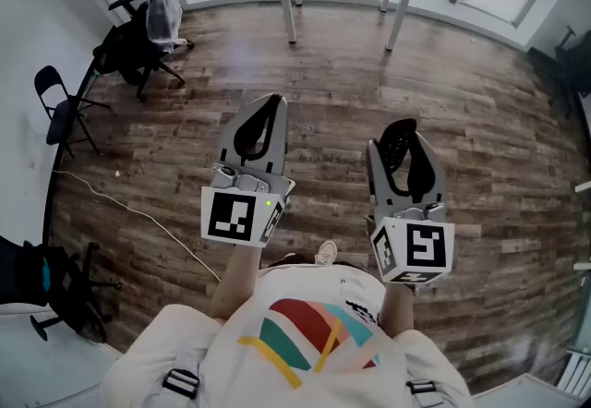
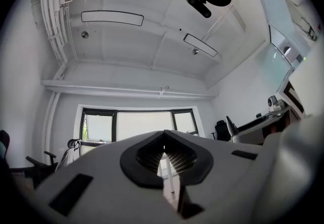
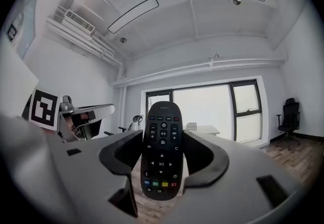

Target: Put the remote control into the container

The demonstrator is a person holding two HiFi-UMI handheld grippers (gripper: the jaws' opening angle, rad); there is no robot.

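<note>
While clamping the remote control upright between the right gripper jaws over the floor, with left gripper jaws closed on nothing, treat pickup as done and placement as outstanding, with no container in view.

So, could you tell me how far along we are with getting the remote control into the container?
Done: the remote control is picked up, clamped upright in the right tongs. In hand: it is held in the air above the wood floor; the left tongs are shut and empty. Left: the whole placement, and no container is in view.
</note>
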